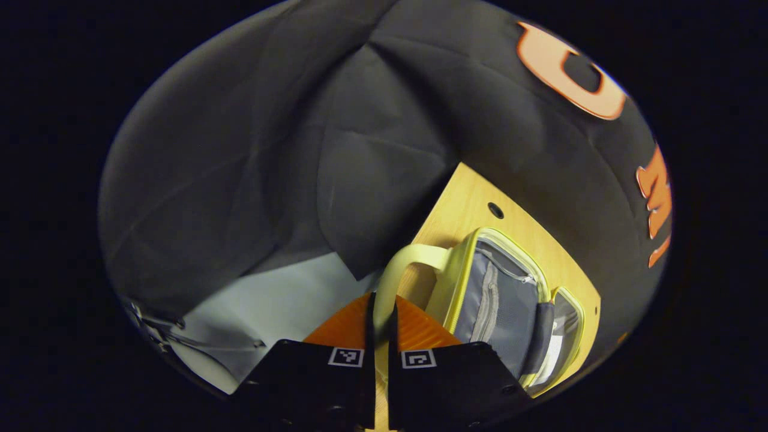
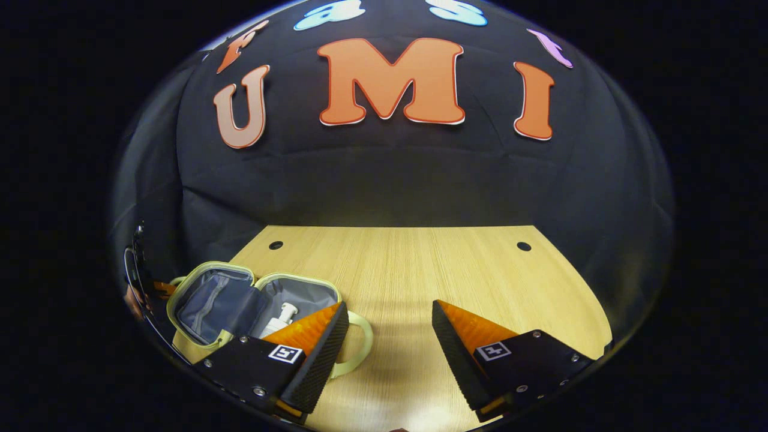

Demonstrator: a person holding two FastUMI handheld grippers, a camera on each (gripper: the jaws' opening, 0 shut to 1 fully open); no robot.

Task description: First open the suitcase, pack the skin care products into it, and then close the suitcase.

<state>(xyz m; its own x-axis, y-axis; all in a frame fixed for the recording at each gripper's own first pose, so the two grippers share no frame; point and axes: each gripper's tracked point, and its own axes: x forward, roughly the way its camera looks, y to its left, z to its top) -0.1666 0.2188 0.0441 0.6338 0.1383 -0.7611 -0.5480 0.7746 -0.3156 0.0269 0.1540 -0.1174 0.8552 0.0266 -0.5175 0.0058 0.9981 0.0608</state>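
Small yellow-trimmed grey fabric suitcase (image 2: 252, 306) lying open at worktop (image 2: 408, 270) edge, white bottle (image 2: 277, 321) inside. Left claw (image 1: 380, 327) clamped on handle (image 1: 401, 264); right claw (image 2: 390, 336) wide, empty. Risk: dragging off the edge, bottle spilling.

one suitcase (image 2: 240, 300) lies open on one bench (image 2: 408, 264), showing two halves, each lined in grey. it has two handles: one (image 1: 402, 264) is seen in the left gripper view, and one (image 2: 360, 342) in the right gripper view. one white pump bottle (image 2: 279, 319) sits inside it. the bench has two round holes (image 2: 276, 245) near its far edge. there are two claws: the left claw (image 1: 381, 360) and the right claw (image 2: 387, 354).
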